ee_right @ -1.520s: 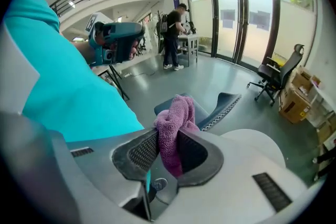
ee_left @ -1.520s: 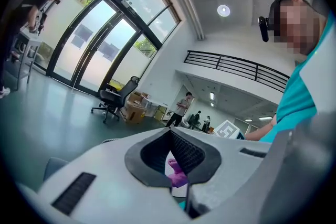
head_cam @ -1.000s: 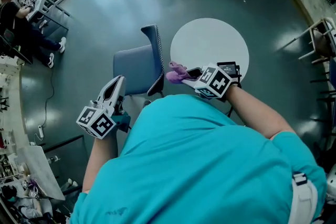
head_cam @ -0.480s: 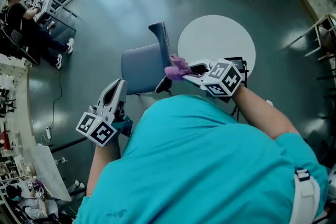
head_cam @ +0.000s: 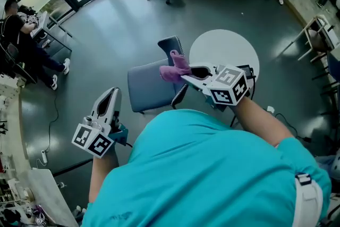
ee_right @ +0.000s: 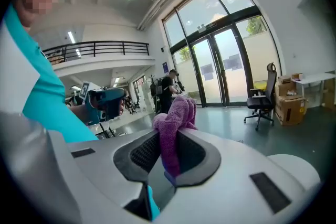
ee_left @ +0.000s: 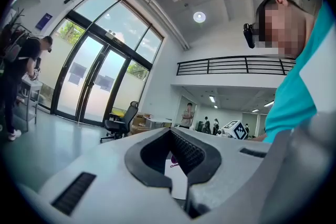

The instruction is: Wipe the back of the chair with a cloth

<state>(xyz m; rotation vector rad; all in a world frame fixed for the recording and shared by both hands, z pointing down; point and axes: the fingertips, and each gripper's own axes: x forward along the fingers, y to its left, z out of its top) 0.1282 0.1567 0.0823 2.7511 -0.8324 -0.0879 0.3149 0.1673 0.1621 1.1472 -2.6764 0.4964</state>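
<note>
- We see one right gripper (head_cam: 184,76), its jaws clamped on the single purple cloth (head_cam: 172,68), which is at the top of the back of the one blue chair (head_cam: 147,90).
- One left gripper (head_cam: 110,95) has its jaws together and empty, apart from the chair.
- We read only black square markers, on two cubes.

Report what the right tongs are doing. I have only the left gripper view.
Observer: The right tongs are shut on a purple cloth.
Operator: Locate the cloth relative to the chair.
Observer: In the head view it overlaps the chair back; whether they touch cannot be told.
Operator: Give me the left tongs' position from above.
Observer: The left tongs hang beside the seat, on its near left, off the chair.
</note>
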